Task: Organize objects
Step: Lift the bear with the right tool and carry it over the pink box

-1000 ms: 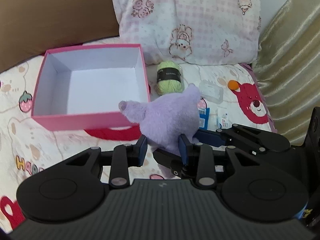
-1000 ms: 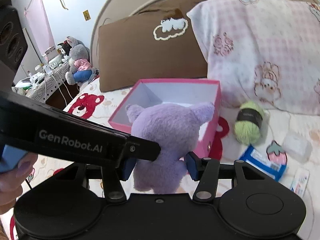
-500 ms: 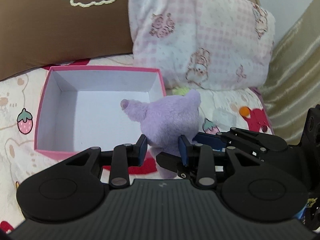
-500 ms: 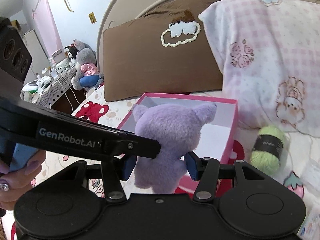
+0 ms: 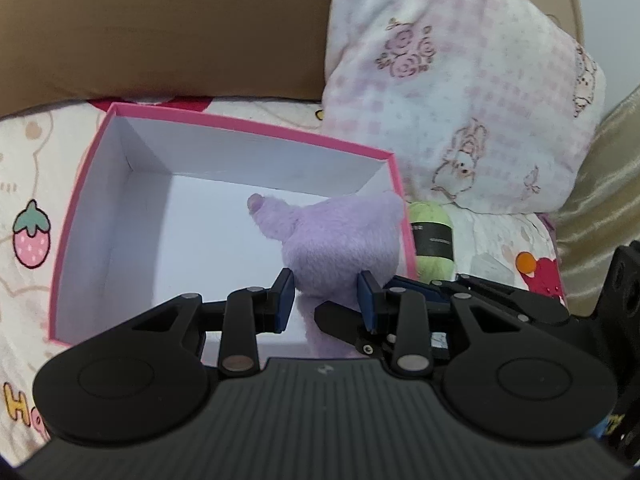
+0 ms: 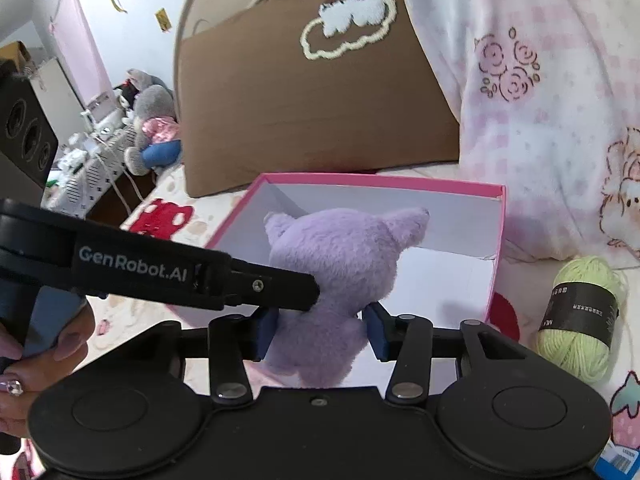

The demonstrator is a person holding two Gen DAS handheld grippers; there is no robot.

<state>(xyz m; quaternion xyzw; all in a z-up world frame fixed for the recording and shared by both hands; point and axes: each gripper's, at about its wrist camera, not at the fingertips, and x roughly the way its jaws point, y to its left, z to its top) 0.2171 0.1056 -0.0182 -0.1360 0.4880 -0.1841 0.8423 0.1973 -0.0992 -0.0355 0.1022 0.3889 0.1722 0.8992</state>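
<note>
Both grippers, left [image 5: 325,296] and right [image 6: 320,330], squeeze the purple plush [image 5: 344,236] over the pink box [image 5: 84,184]; next, lower toward 12 o'clock and release.

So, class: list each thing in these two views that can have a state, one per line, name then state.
pink box: open, no lid on it, nothing lying on its floor.
purple plush toy: held above the box by both grippers.
left gripper: shut on the plush toy.
right gripper: shut on the plush toy, its jaws having just closed further.
green yarn ball: wound, band on, lying beside the box.
</note>
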